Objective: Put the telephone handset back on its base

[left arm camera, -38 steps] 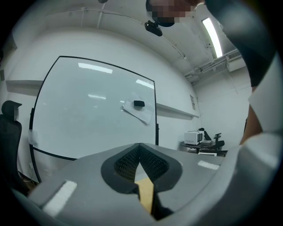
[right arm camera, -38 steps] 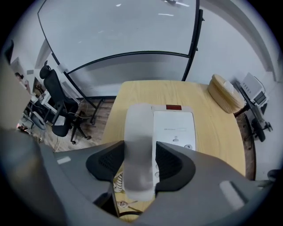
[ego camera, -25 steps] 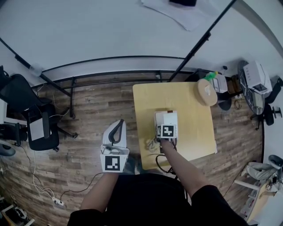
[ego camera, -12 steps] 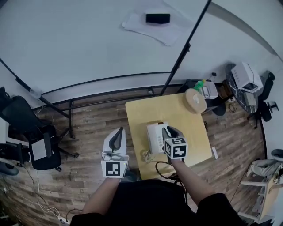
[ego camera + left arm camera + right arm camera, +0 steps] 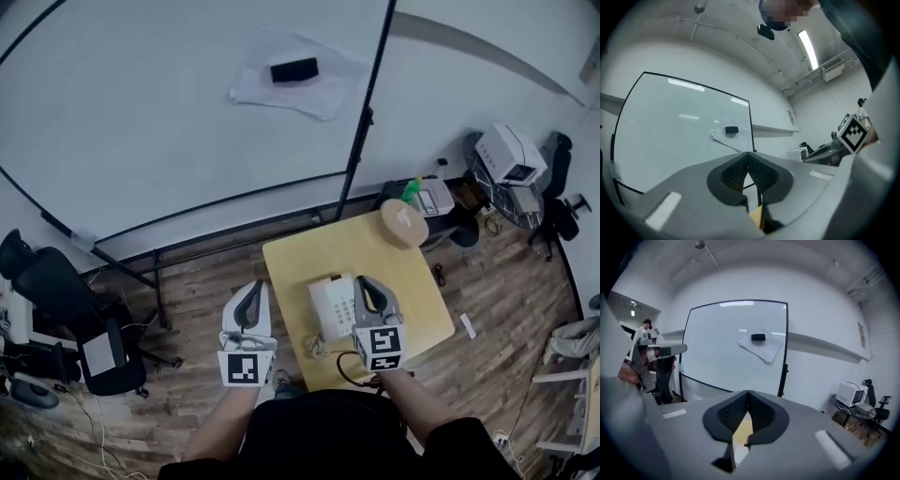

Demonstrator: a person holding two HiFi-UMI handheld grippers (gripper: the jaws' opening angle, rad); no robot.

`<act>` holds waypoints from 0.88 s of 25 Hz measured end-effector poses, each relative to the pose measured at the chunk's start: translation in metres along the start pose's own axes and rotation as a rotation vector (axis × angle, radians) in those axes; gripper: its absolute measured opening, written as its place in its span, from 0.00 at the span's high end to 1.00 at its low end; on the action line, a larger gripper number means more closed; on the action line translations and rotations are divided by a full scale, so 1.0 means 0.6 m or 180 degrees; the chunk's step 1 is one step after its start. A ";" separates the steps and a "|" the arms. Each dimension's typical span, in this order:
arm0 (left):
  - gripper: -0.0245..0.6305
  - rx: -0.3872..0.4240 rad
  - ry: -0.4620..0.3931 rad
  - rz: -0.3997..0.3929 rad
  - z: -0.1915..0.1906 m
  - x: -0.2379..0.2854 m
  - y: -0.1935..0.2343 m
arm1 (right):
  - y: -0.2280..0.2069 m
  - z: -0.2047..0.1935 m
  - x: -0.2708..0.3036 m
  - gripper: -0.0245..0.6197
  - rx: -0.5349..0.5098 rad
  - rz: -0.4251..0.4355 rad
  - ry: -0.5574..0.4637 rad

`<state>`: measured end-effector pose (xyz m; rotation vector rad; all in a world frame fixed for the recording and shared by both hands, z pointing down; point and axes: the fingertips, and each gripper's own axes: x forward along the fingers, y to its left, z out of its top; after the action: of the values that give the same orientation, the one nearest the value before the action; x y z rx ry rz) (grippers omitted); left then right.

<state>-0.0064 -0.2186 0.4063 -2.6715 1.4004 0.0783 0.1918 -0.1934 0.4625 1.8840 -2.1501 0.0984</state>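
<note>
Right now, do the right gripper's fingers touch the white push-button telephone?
Apart. In the right gripper view, the fingers are shut on nothing, pointing at the whiteboard; the white push-button telephone lies below.

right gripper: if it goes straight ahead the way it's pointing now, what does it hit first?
Most likely the whiteboard. The right gripper, jaws shut with nothing between them, points out over the table rather than down at it. Nothing else shows in that line, though depth is hard to judge.
</note>
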 end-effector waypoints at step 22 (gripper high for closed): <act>0.96 0.0056 -0.0190 -0.0035 0.018 0.009 0.003 | -0.007 0.041 -0.037 0.95 -0.0106 -0.0113 -0.0492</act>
<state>-0.0048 -0.2224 0.3950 -2.6396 1.3625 0.1427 0.1942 -0.1782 0.4327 1.9686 -2.2004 -0.0927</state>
